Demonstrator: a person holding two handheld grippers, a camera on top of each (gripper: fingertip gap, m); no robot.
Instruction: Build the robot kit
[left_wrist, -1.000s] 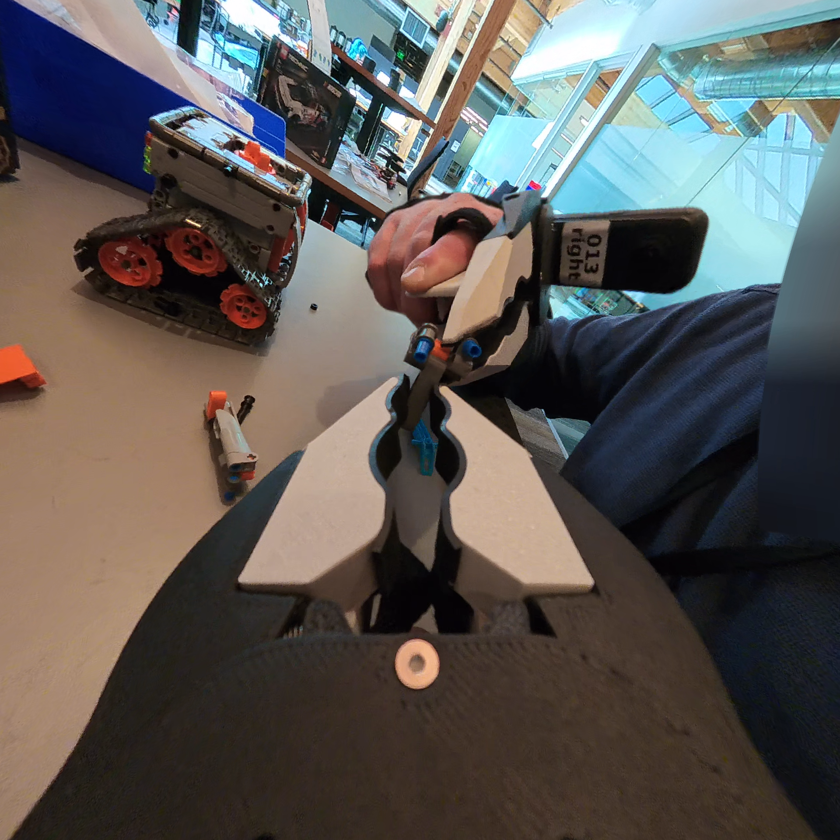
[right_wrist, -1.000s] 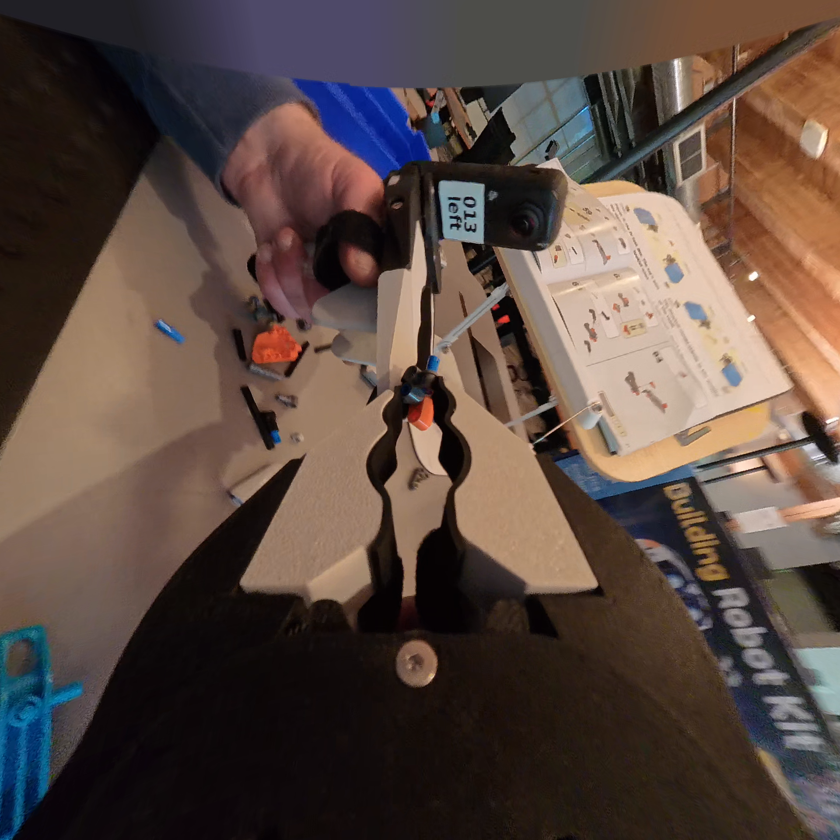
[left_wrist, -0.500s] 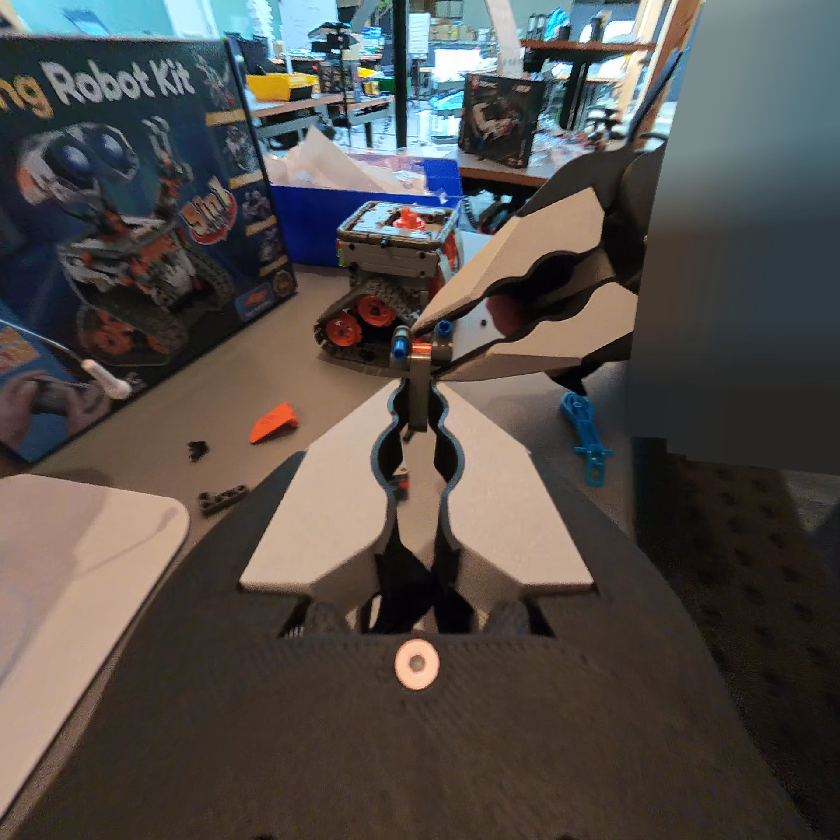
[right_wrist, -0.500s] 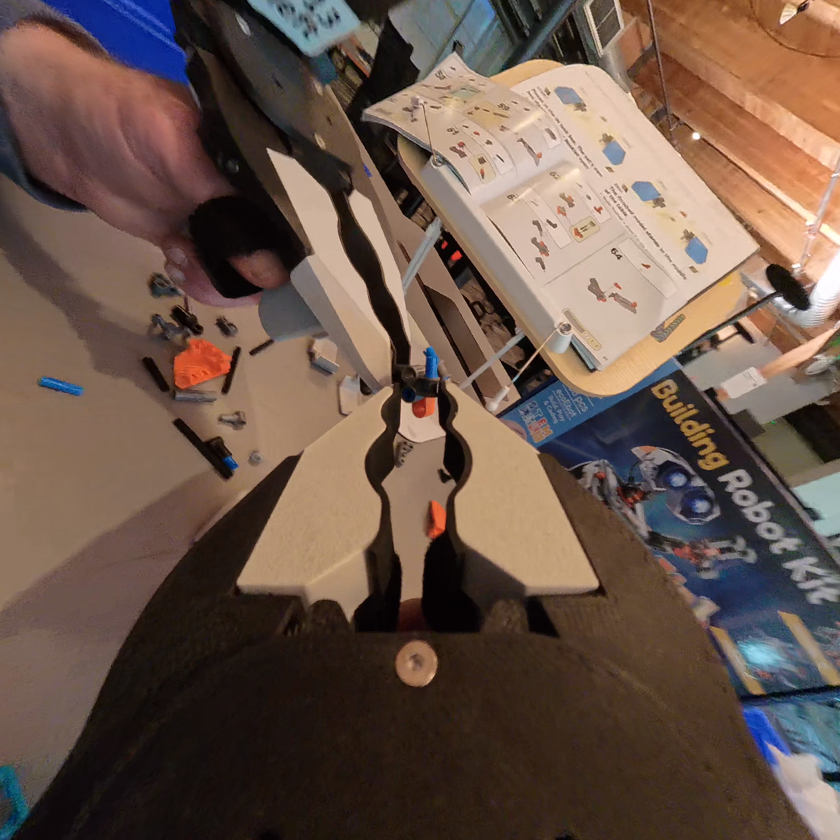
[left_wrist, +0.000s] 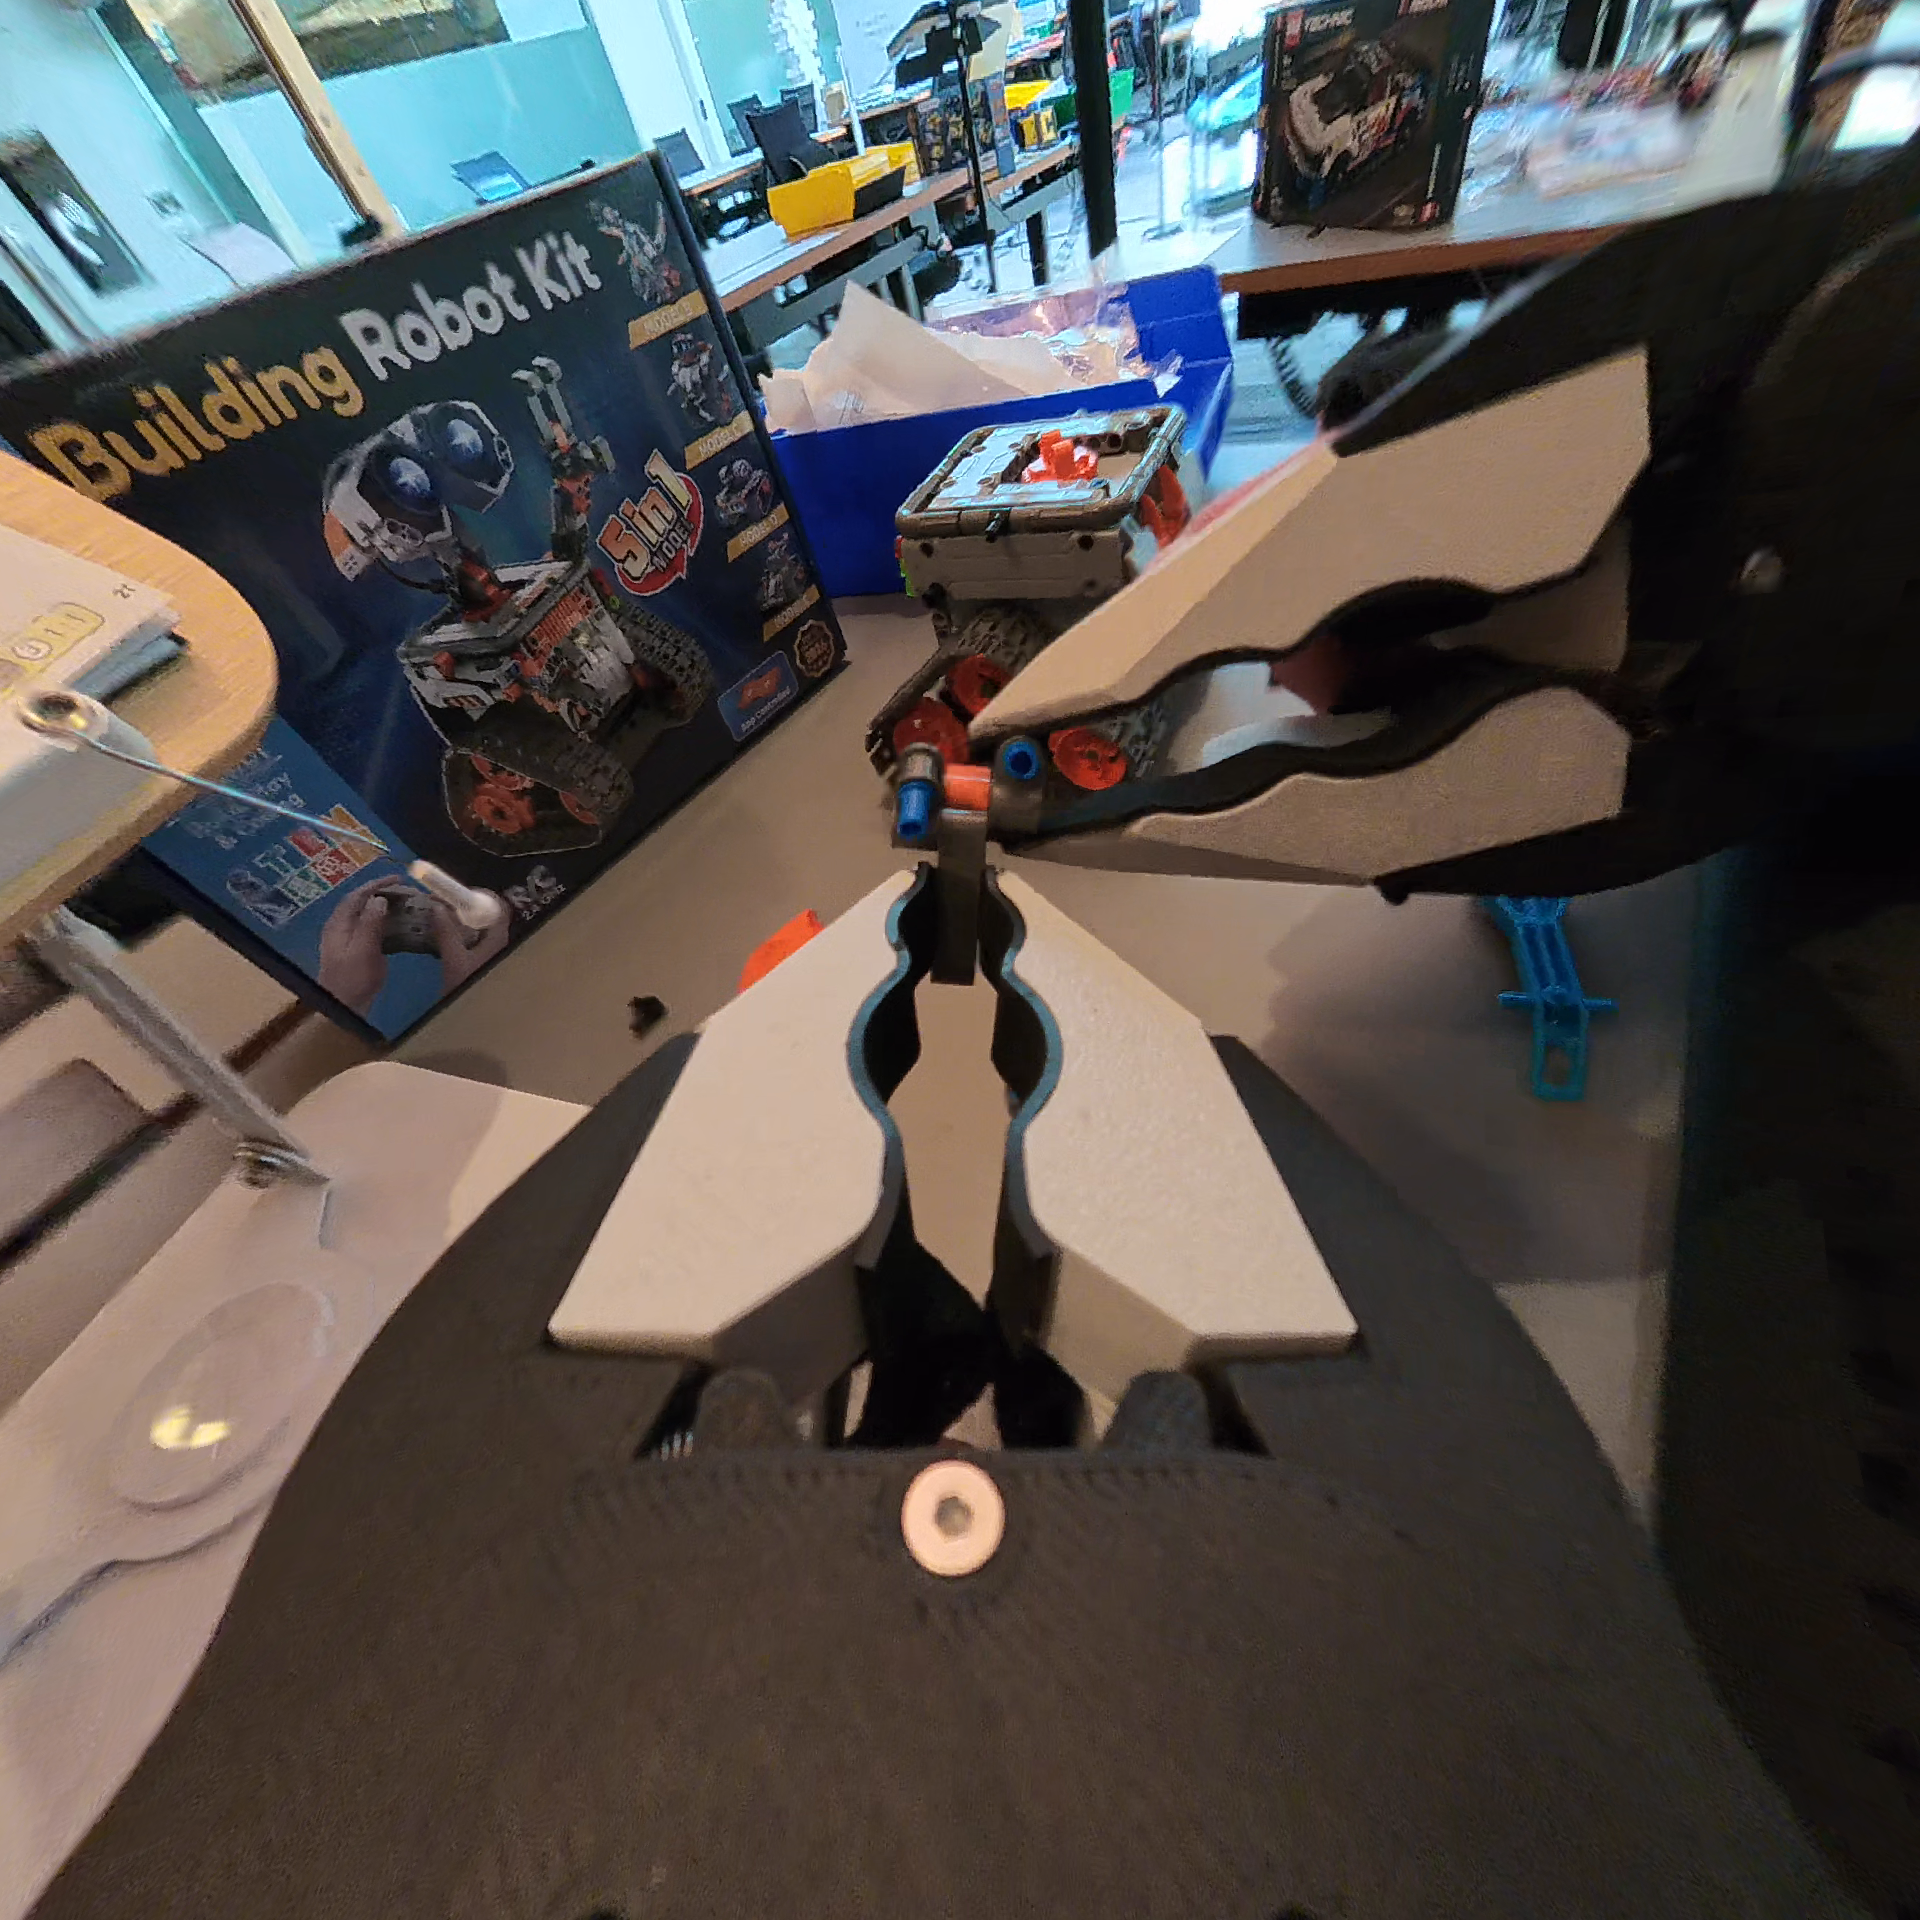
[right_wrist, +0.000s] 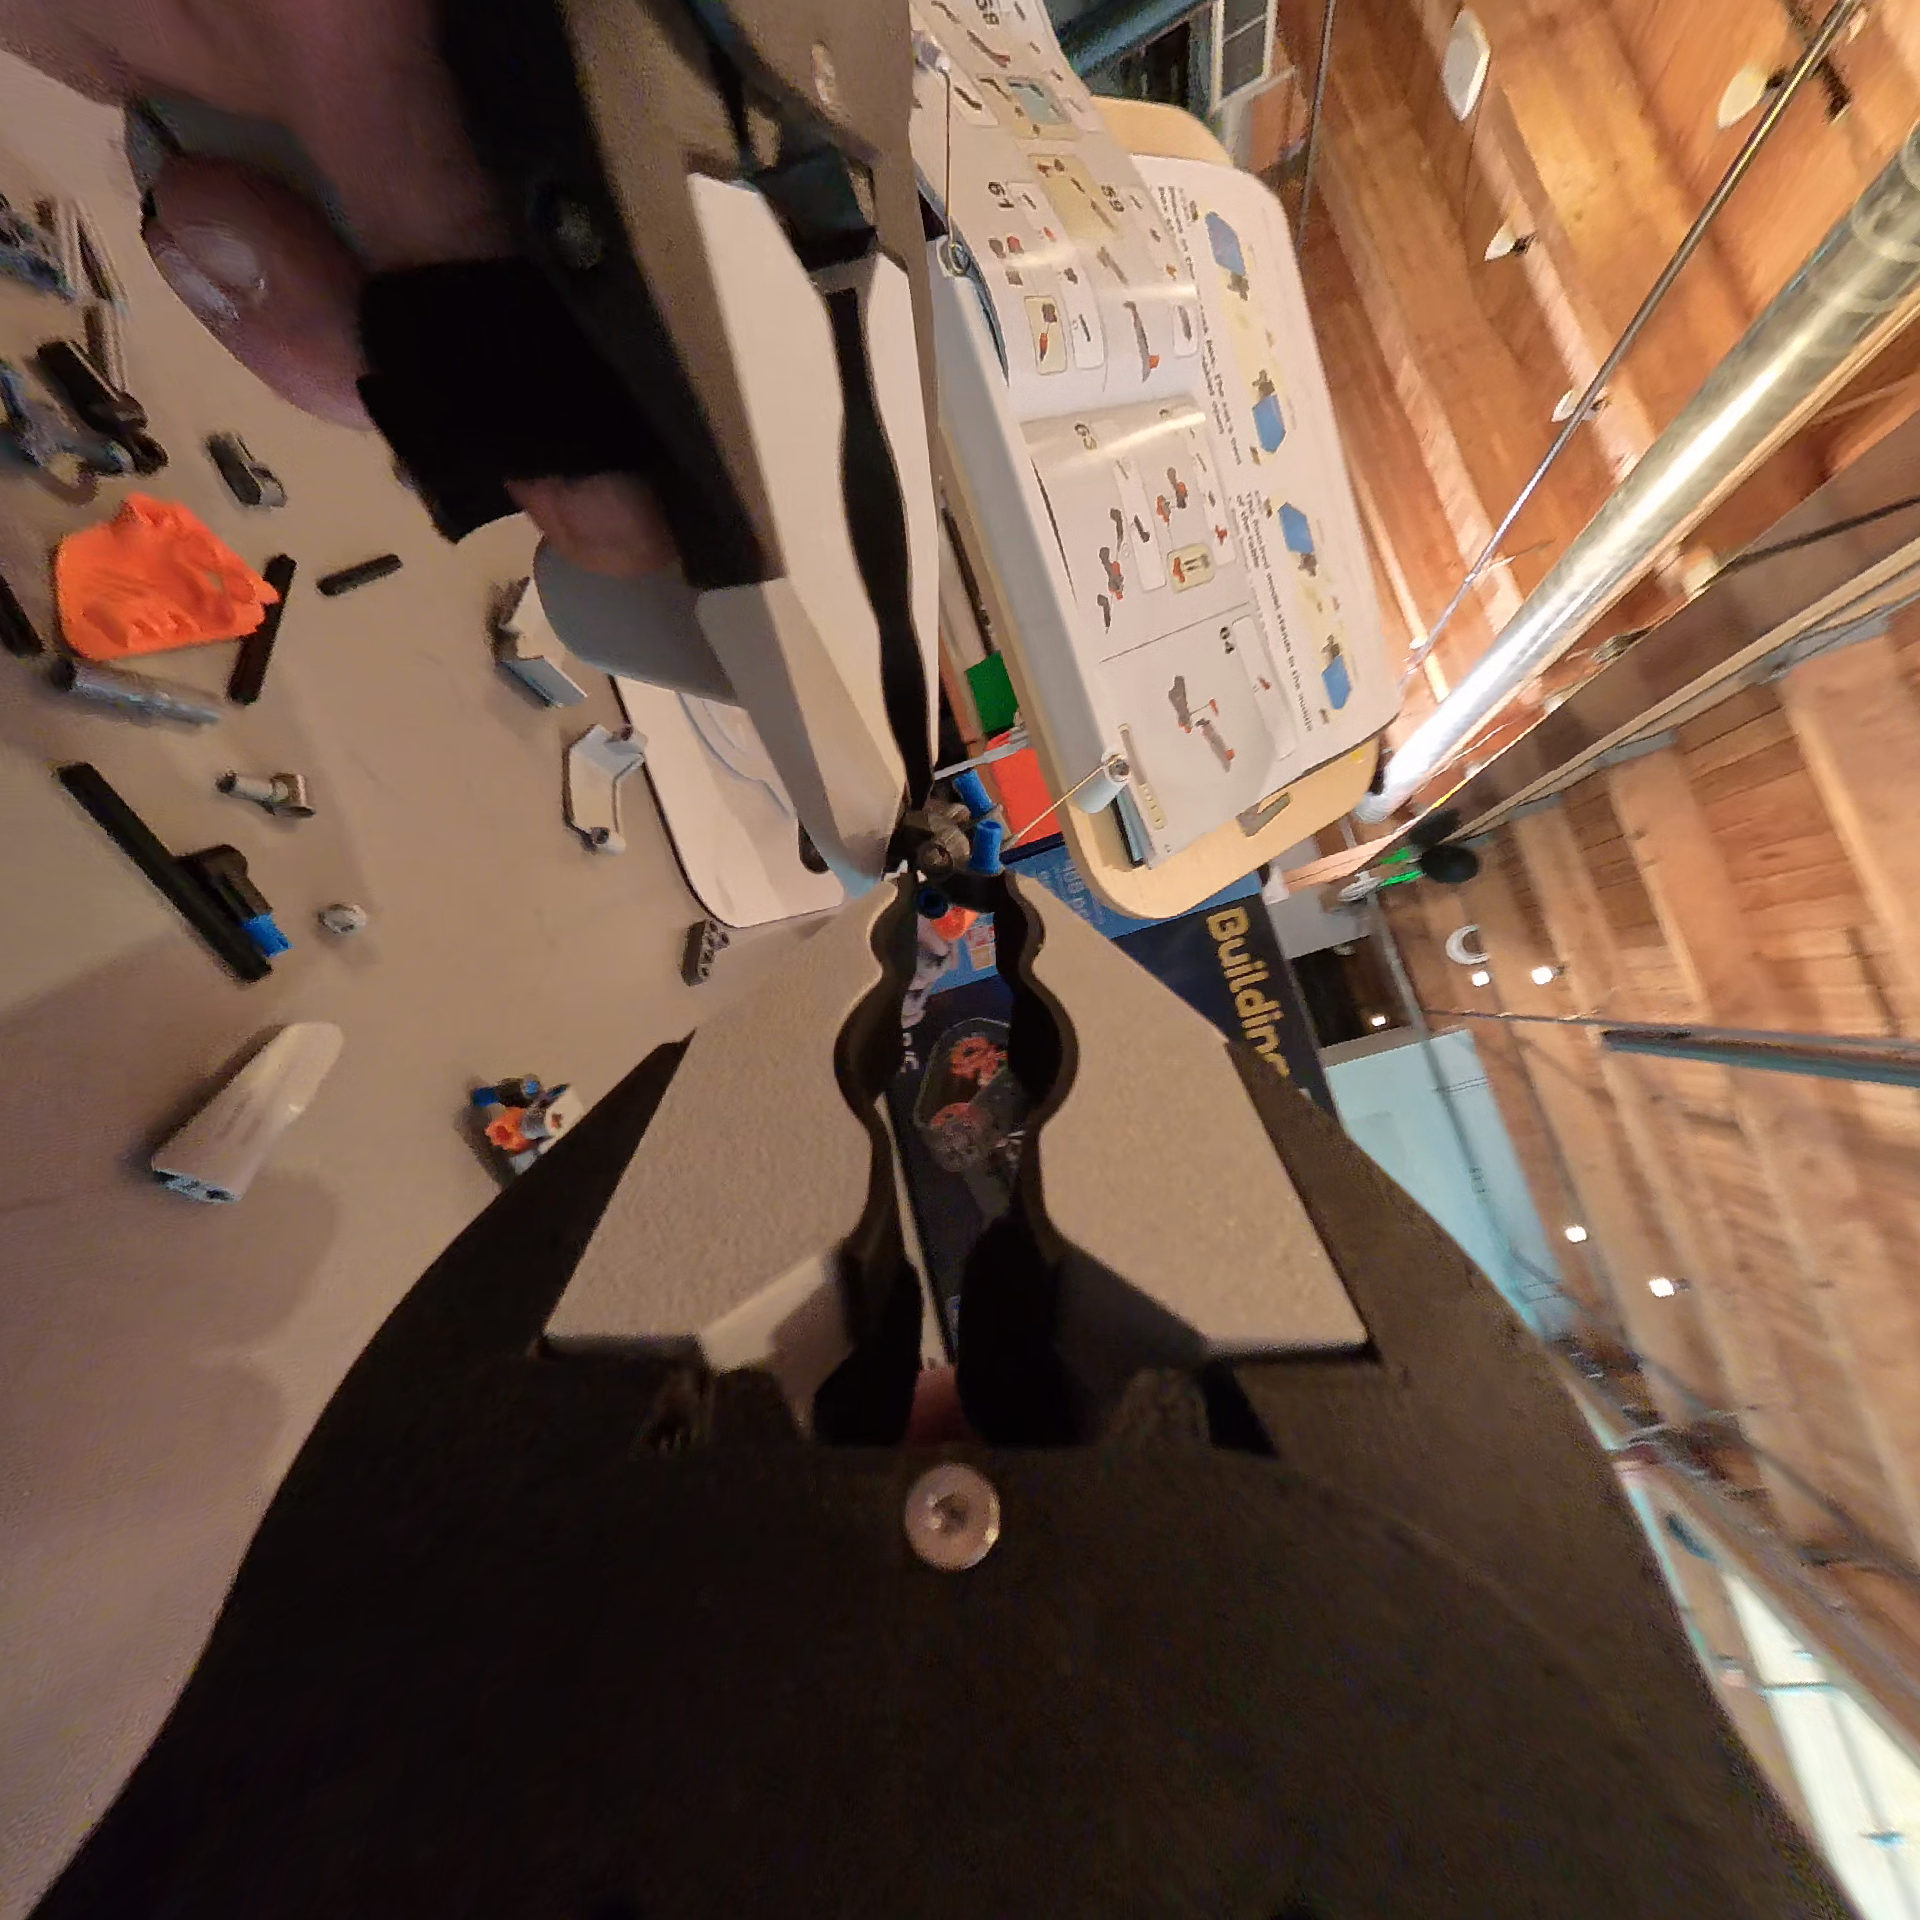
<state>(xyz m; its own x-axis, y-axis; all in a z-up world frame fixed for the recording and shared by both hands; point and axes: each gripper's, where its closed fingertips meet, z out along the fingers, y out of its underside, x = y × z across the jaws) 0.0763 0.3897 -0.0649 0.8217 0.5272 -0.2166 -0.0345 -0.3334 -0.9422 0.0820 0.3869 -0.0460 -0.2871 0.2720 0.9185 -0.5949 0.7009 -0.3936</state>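
A small assembly (left_wrist: 961, 795), a dark grey beam with blue pins and an orange piece, is held in the air between both grippers. My left gripper (left_wrist: 956, 883) is shut on the lower end of its grey beam. My right gripper reaches in from the right in the left wrist view (left_wrist: 1003, 800), its tips closed on the end with the blue pins. In the right wrist view my right gripper (right_wrist: 951, 899) is shut on the same assembly (right_wrist: 951, 836). There the left gripper (right_wrist: 883, 831) comes down from above, held by a hand (right_wrist: 270, 239).
A tracked model (left_wrist: 1029, 582) stands on the grey table (left_wrist: 727, 831) behind the grippers, with a dark blue picture box (left_wrist: 416, 582) and blue bin (left_wrist: 935, 447) beside it. An open booklet (right_wrist: 1143, 468) rests on a stand. Several loose parts, an orange piece (right_wrist: 145, 592) and a light blue tool (left_wrist: 1548, 997) lie around.
Both grippers keep their hold on the assembly. The pair has swung round: the left wrist view turned from the person's arm to the picture box, and the right wrist view came closer to the booklet.
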